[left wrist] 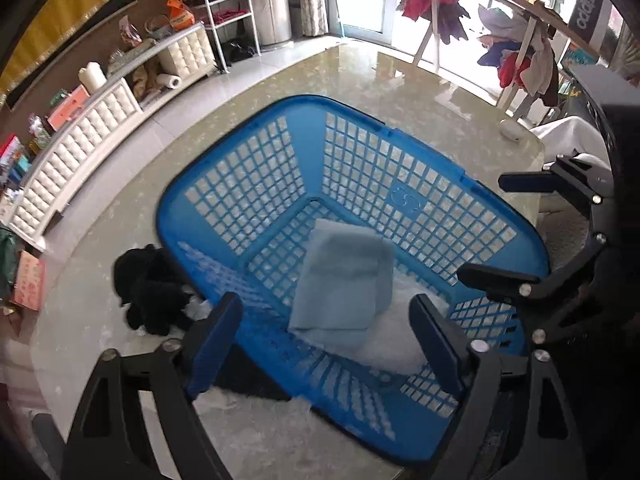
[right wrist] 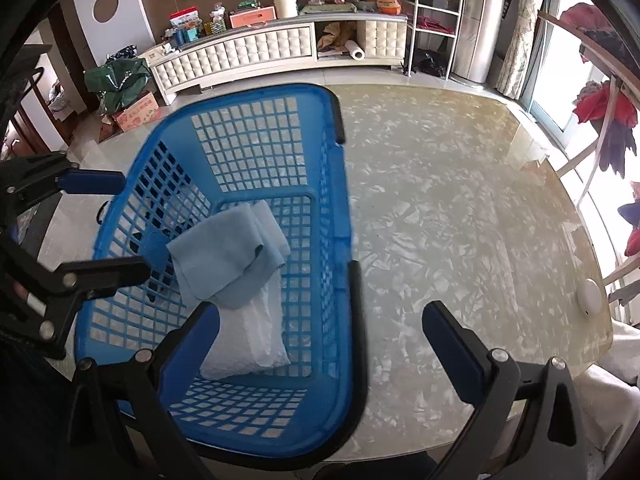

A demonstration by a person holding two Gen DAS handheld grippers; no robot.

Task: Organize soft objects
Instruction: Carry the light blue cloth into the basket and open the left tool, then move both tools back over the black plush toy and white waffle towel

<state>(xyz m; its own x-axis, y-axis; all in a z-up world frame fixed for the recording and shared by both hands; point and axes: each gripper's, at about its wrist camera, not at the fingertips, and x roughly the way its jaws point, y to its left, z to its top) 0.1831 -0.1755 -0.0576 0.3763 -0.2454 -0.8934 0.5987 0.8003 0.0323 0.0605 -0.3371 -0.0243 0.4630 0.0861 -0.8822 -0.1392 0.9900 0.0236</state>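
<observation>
A blue plastic laundry basket [left wrist: 312, 101] [right wrist: 240, 92] stands on the glossy table. Inside it a folded light blue towel [left wrist: 344, 276] [right wrist: 224, 256] lies partly on a white cloth [left wrist: 396, 340] [right wrist: 248, 340]. My left gripper [left wrist: 326, 340] [right wrist: 104, 228] hangs open above the basket, the towel below its spread fingers and free of the pads. My right gripper [right wrist: 320, 344] [left wrist: 516, 228] is open and holds nothing, straddling the basket's near right rim. A black garment [left wrist: 152, 288] lies crumpled on the table outside the basket's left wall.
The marbled table top [right wrist: 460, 200] stretches to the right of the basket. A small white round object [right wrist: 590, 296] sits near its far right edge. A white cloth [left wrist: 568, 136] drapes at that side. A tufted low cabinet [right wrist: 240, 56] and a clothes rack [left wrist: 520, 52] stand beyond.
</observation>
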